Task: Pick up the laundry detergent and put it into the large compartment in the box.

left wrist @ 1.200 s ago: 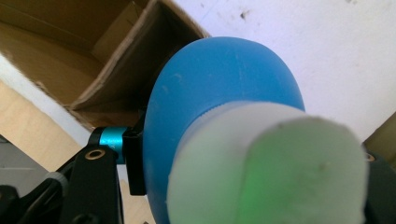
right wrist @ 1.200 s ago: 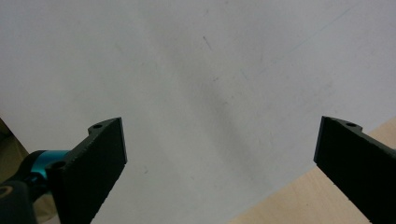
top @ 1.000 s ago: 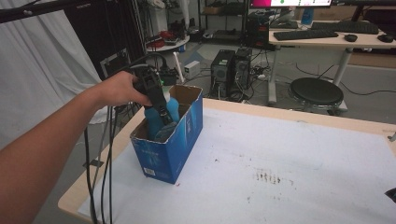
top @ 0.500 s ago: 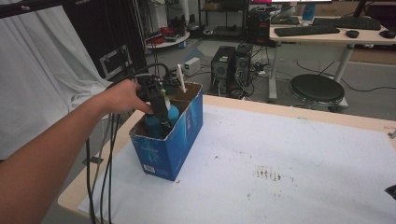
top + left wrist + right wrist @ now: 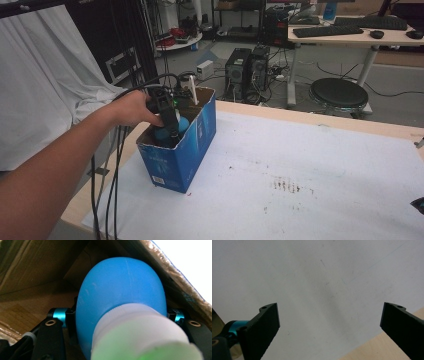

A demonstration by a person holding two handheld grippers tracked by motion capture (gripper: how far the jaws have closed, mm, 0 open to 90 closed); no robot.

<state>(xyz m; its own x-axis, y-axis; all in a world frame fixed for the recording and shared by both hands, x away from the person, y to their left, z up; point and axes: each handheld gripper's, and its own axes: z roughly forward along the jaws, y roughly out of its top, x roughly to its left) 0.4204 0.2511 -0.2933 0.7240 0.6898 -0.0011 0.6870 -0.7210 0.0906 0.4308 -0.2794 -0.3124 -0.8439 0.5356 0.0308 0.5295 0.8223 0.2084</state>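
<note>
Blue object: rounded blue plastic bottle (image 5: 120, 297) with a white ribbed screw cap (image 5: 140, 332), clamped between the jaws of the left tool (image 5: 169, 122); the pads press on both of its sides in the left gripper view.
Bottle position: inside the open blue cardboard box (image 5: 182, 155), with brown inner walls around it; in the high view its blue body (image 5: 165, 132) sits just below the box rim, at the box's near end.
Box position: standing upright on the white paper sheet (image 5: 300, 165) that covers the light wooden bench (image 5: 320, 120), near the bench's left edge.
Other box contents: thin white stick (image 5: 193, 94) leaning out above the far rim.
Left tool: black body held in the person's left hand (image 5: 131, 107), pointing down into the box, jaws closed on the blue bottle; black cables (image 5: 107, 190) trail from it over the bench edge.
Right tool: jaws (image 5: 329, 325) spread wide with nothing between them, above the bare white sheet; a strip of the wooden bench edge shows at the lower right of the right gripper view.
Surroundings: white cloth (image 5: 45, 90) hanging to the left, black round stool (image 5: 339, 94) beyond the bench.
</note>
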